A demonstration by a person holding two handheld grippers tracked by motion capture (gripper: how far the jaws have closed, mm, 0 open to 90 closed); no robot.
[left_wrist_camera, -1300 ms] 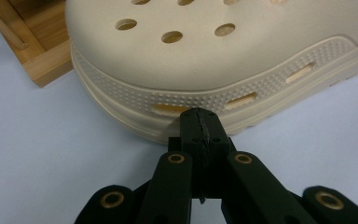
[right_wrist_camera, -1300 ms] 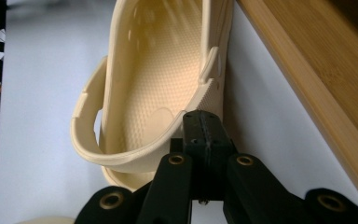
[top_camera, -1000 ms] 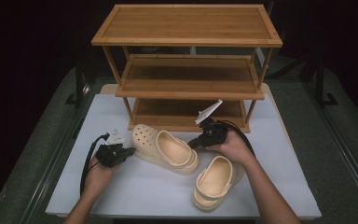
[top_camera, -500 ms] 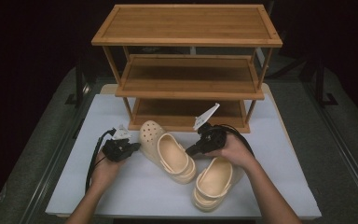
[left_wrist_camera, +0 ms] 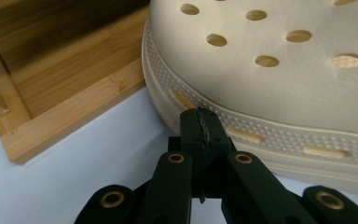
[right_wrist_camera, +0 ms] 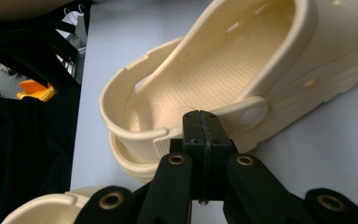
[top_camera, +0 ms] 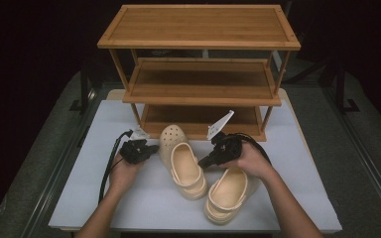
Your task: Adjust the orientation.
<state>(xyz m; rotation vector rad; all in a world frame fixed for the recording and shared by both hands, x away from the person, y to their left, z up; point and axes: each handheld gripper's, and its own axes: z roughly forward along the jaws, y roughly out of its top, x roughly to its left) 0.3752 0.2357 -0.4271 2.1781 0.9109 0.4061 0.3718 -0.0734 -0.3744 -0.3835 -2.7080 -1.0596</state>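
Here both grippers had jaws closed empty, left gripper (top_camera: 151,148) against the toe side of the cream clog (top_camera: 182,161) on the table (top_camera: 94,198), right gripper (top_camera: 204,162) at its heel strap.

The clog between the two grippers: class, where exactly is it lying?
In the high view the clog lies mid-table, toe toward the wooden rack, with the second clog at its right.

Matt cream foam clogs (top_camera: 184,166) w/ pebbled rims, grainy satin bamboo rack (top_camera: 198,64), smooth white tabletop (top_camera: 94,188)
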